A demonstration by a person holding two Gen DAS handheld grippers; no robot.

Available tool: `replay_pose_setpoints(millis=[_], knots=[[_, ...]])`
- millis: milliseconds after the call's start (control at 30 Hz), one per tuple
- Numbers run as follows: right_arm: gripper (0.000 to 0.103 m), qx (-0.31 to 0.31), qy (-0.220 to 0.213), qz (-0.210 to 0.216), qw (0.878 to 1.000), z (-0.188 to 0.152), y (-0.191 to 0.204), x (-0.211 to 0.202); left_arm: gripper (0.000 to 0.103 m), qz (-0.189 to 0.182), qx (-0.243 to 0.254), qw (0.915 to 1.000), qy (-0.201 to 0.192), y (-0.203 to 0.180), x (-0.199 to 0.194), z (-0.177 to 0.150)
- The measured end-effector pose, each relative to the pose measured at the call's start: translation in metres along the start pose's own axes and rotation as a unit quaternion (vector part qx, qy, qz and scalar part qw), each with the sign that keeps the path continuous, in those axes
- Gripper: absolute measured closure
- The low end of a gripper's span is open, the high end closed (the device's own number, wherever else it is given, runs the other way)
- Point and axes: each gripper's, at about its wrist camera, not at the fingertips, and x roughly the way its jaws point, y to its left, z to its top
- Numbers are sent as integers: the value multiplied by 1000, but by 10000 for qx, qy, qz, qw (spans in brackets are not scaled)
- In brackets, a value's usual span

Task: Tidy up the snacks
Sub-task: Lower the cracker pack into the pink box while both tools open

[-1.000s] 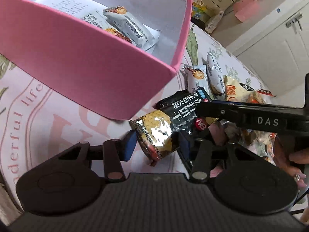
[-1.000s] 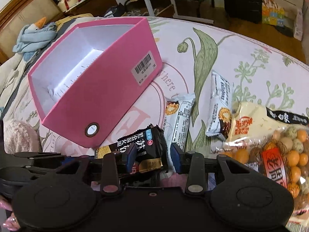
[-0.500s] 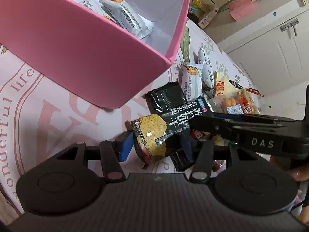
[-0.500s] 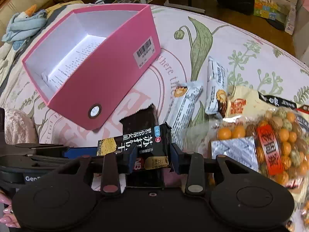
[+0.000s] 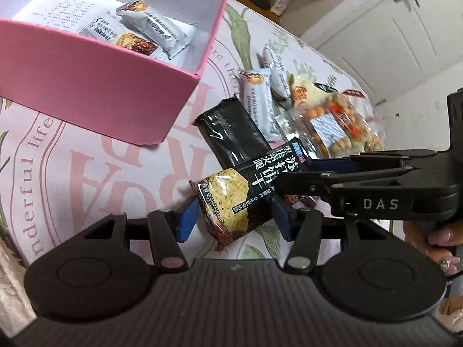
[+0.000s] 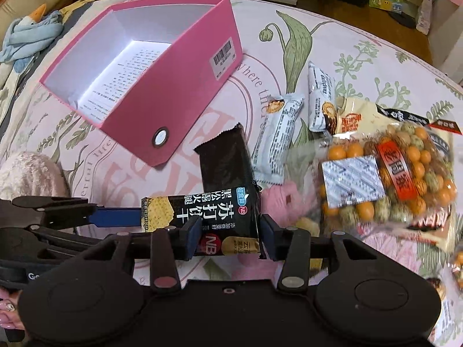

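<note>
A black cracker packet (image 5: 240, 193) (image 6: 208, 214) hangs above the table, gripped at both ends. My left gripper (image 5: 234, 219) is shut on its cracker-picture end, a blue pad on each side. My right gripper (image 6: 230, 237) holds the other end; its jaws are opening, and the pads still touch both edges. It enters the left wrist view from the right (image 5: 295, 173). The pink box (image 5: 101, 86) (image 6: 179, 86) stands beyond, with white-wrapped bars (image 5: 150, 26) inside. A second black packet (image 5: 234, 133) (image 6: 225, 159) lies flat underneath.
Two white bars (image 6: 277, 138), a cream packet (image 6: 361, 115) and a clear bag of coated nuts (image 6: 405, 179) lie right of the box on the floral cloth (image 6: 289, 43). White cupboards (image 5: 390, 43) stand behind. A person's fingers (image 5: 439, 237) grip the right handle.
Both grippers rose with the cracker packet between them. The right jaws widened and the pinched packet flattened out. The second black packet came into full view below.
</note>
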Motion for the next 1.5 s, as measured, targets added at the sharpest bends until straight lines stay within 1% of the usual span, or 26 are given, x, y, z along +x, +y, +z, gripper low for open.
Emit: replay_pose_setpoints(millis=[167, 233, 300, 400, 567, 667, 800, 900, 1000, 1100, 1200, 1333, 1433, 1500], knots=[[50, 119, 31, 48, 9999, -7, 6, -12, 49, 58, 318, 9994, 87, -6, -21, -7], [45, 78, 69, 76, 9999, -9, 12, -16, 48, 41, 478, 9988, 98, -10, -30, -11], [44, 29, 86, 79, 9999, -10, 19, -21, 46, 95, 606, 9980, 123, -15, -39, -14], [42, -84, 69, 62, 9999, -12, 31, -31, 45, 194, 814, 9964, 105, -22, -52, -16], [41, 5, -25, 190, 9998, -15, 42, -51, 45, 187, 1012, 9946, 97, -26, -76, -13], [41, 19, -90, 286, 9995, -15, 50, -62, 45, 119, 1090, 9939, 66, -24, -96, -7], [41, 3, -212, 502, 9985, -9, 61, -73, 45, 125, 1170, 9930, -74, -18, -120, 5], [42, -44, -320, 694, 9971, 1, 68, -78, 45, 167, 1211, 9924, -147, -11, -134, 16], [53, -92, -389, 795, 9960, 13, 74, -78, 45, 321, 1252, 9913, -244, -4, -144, 31], [60, -70, -405, 897, 9951, 30, 80, -75, 45, 481, 1333, 9895, -288, 3, -152, 47], [60, -100, -476, 937, 9944, 50, 91, -70, 45, 694, 1399, 9872, -331, 11, -157, 68], [60, -143, -584, 973, 9934, 78, 106, -59, 45, 1037, 1434, 9823, -613, 24, -159, 96], [60, -48, -589, 951, 9937, 101, 111, -37, 45, 1081, 1312, 9824, -772, 42, -153, 119], [60, 82, -523, 970, 9939, 112, 111, -20, 45, 1102, 1221, 9836, -747, 56, -144, 131]])
